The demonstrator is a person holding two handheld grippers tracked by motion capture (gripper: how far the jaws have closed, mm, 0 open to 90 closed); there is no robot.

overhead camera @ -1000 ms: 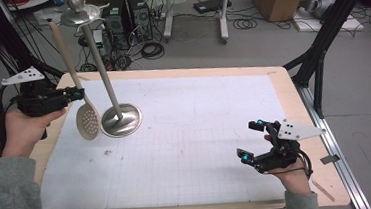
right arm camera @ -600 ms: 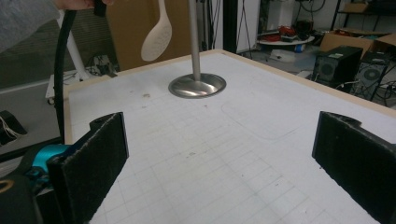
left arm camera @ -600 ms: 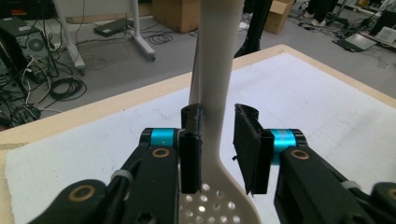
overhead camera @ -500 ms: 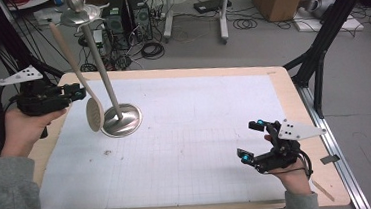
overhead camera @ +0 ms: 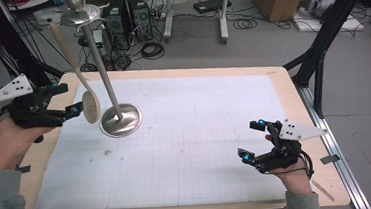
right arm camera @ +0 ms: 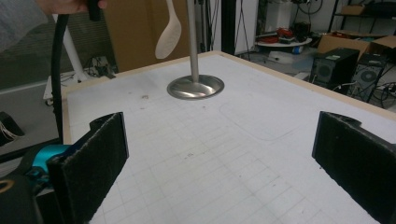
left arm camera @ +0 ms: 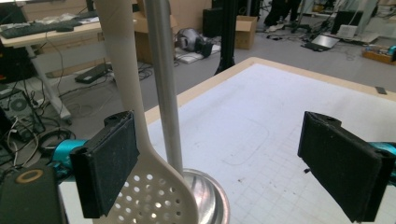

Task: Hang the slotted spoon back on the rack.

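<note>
The table (overhead camera: 186, 134) carries a metal stand (overhead camera: 119, 120) whose pole rises to a top piece from which a pale slotted spoon (overhead camera: 91, 106) hangs. The step in hand looks like the release after hanging the spoon: the left gripper (left arm camera: 229, 163) has just been opening its jaws, which now stand wide. The spoon's neck lies just inside one jaw, touching or nearly touching its pad, with the pole between the jaws behind it. The right gripper (overhead camera: 256, 141) rests well apart from the stand, jaws wide and empty. The next move probably calls for drawing the left gripper straight back without brushing the spoon, so it does not swing.
</note>
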